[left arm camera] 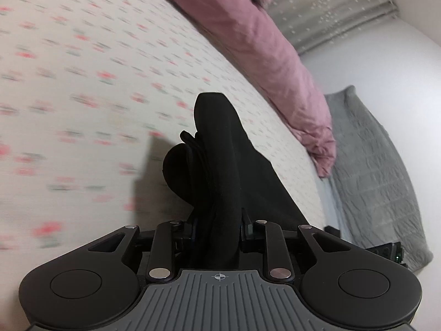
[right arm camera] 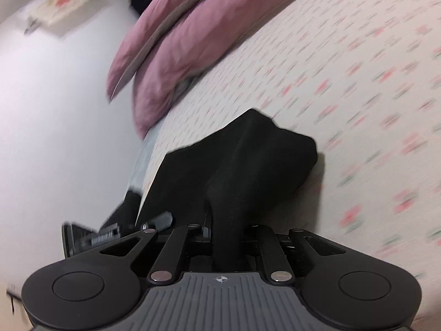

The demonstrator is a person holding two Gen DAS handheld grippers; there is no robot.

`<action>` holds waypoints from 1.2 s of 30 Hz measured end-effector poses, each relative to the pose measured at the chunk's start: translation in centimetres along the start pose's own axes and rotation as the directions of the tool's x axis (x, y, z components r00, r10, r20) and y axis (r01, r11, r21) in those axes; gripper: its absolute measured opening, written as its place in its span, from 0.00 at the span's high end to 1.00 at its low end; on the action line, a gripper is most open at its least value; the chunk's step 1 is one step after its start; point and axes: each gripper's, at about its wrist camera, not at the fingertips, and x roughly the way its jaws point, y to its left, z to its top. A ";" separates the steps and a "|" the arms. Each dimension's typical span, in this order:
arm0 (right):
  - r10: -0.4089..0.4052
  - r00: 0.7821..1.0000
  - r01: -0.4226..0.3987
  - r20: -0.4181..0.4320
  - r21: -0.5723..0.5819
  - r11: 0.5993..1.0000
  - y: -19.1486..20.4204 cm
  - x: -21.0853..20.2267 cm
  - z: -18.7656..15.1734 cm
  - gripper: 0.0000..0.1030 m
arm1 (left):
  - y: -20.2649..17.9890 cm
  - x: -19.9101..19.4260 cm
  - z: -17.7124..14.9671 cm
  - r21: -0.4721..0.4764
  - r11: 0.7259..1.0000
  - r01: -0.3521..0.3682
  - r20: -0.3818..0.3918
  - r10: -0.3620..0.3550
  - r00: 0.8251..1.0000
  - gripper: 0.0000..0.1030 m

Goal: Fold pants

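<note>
The black pants [left arm camera: 217, 165] hang bunched from my left gripper [left arm camera: 215, 234], which is shut on a thick fold of the fabric above the bed. In the right wrist view the same black pants [right arm camera: 242, 160] drape forward from my right gripper [right arm camera: 228, 237], which is shut on another bunch of the cloth. Both grippers' fingertips are hidden inside the fabric. The pants are lifted off the floral bedsheet [left arm camera: 82, 82], and cast a shadow on it. Both views are blurred by motion.
A pink duvet [left arm camera: 261, 55] lies along the bed's far edge, and also shows in the right wrist view [right arm camera: 176, 41]. A grey blanket [left arm camera: 372, 165] lies beyond it. The other gripper's body [right arm camera: 91, 237] shows low left in the right wrist view. White wall beyond.
</note>
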 end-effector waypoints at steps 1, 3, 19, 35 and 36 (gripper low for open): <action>-0.008 1.000 0.007 0.020 0.015 1.000 -0.7 -0.7 0.6 0.88 | -0.8 1.4 0.0 0.007 1.000 0.007 -0.005 -0.007 1.000 0.78; -0.024 0.998 0.021 0.056 0.044 0.999 -2.3 -2.1 2.0 0.88 | -2.1 3.4 0.0 0.024 1.000 0.017 -0.012 -0.016 1.000 0.78; -0.053 0.972 0.068 0.228 -0.056 0.996 -6.5 -1.9 10.4 0.85 | -4.9 12.3 3.8 0.052 0.996 0.071 0.116 -0.077 0.990 0.78; -0.338 0.900 0.382 0.275 -0.123 0.916 -5.9 -5.0 8.4 0.46 | -9.7 8.2 2.1 0.306 0.907 -0.291 0.268 0.211 0.940 0.53; -0.356 0.897 0.400 0.264 -0.139 0.906 -5.4 -4.6 8.2 0.46 | -10.5 7.6 1.7 0.331 0.892 -0.307 0.279 0.218 0.935 0.53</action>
